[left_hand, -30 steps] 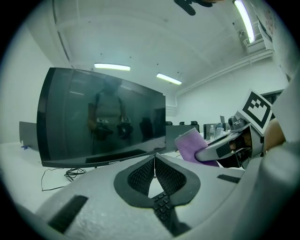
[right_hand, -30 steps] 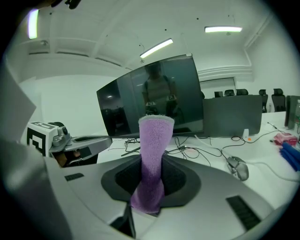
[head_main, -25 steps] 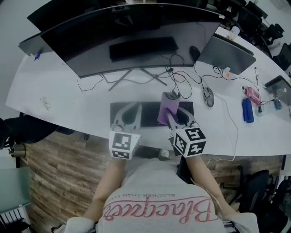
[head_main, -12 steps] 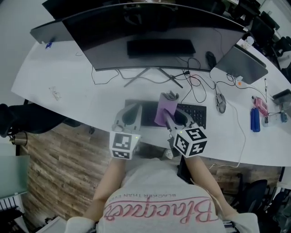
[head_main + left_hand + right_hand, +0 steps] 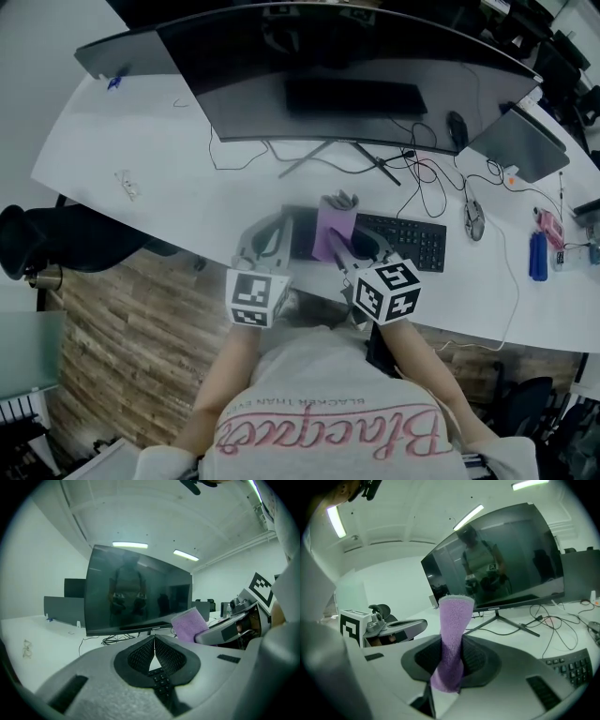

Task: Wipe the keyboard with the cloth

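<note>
A black keyboard (image 5: 408, 241) lies near the front edge of the white desk (image 5: 178, 187). My right gripper (image 5: 349, 246) is shut on a purple cloth (image 5: 333, 228), which stands up over the keyboard's left part. In the right gripper view the cloth (image 5: 452, 639) rises between the right gripper (image 5: 449, 665) pads, with keyboard keys (image 5: 571, 667) at lower right. My left gripper (image 5: 275, 228) sits just left of the cloth at the keyboard's left end. The left gripper (image 5: 153, 643) has its pads pressed together with nothing in them, and a few keys (image 5: 160, 680) show below them.
A wide curved monitor (image 5: 356, 84) on a splayed stand (image 5: 337, 155) is behind the keyboard, with tangled cables (image 5: 427, 178) to its right. A mouse (image 5: 475, 223), a laptop (image 5: 520, 141) and a blue object (image 5: 536, 255) lie to the right. A chair (image 5: 56, 248) stands left.
Both grippers and the cloth have shifted left along the keyboard, from its right-middle to its left end. The head view has swung, so the desk appears further right.
</note>
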A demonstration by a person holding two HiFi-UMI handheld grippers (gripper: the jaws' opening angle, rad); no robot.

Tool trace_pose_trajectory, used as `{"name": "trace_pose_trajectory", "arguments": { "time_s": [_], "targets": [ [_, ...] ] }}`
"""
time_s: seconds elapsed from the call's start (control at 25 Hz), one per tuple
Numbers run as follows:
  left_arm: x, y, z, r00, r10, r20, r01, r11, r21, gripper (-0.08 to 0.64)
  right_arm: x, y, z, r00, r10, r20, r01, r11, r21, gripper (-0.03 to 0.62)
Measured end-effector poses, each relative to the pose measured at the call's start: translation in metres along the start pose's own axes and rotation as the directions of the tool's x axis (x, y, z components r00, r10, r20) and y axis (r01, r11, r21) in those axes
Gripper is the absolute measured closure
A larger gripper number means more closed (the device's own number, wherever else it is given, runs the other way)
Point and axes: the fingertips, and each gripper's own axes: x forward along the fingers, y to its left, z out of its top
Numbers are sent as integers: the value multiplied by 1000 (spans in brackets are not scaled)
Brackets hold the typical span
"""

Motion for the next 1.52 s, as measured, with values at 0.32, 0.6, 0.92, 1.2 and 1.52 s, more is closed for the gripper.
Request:
{"name": "trace_pose_trajectory", "arguments": {
  "time_s": [0.32,0.6,0.92,1.2,1.52],
  "targets": [
    [-10,38,-17,999,10,-36,-10,1000,-10,555,42,37,-18,995,80,-52,-77,996,47,502],
    [-12,61,-36,997,12,-71,-14,999,-35,555,68,55,-43,982,119,-149,-109,991,76,502],
    [-12,71,-62,992,-4,-122,-3,999,-55,555,91,56,-75,958,94,-272,-72,993,89,502],
    [-7,78,-82,987,-25,-156,12,996,-83,555,118,51,-89,929,35,-368,-23,999,37,502],
    [0,84,-96,983,-43,-177,26,995,-100,555,125,49,-110,855,-85,-511,84,996,-24,502]
  ]
}}
